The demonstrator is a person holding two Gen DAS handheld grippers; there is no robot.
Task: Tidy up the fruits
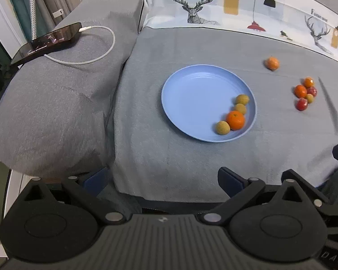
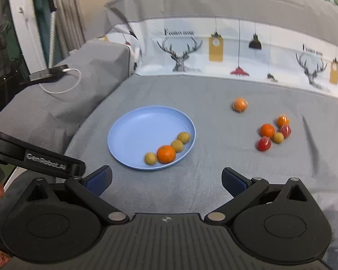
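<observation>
A blue plate lies on the grey cloth and holds an orange mandarin and three small tan fruits. To its right, a lone mandarin and a cluster of orange, red and tan fruits lie on the cloth. My left gripper is open and empty, near the cloth's front edge. My right gripper is open and empty, just in front of the plate. The left gripper's body shows at the right wrist view's left.
A grey cushion at the left carries a phone on a white charging cable. A printed deer-pattern fabric runs along the back. A fold creases the cloth at the right.
</observation>
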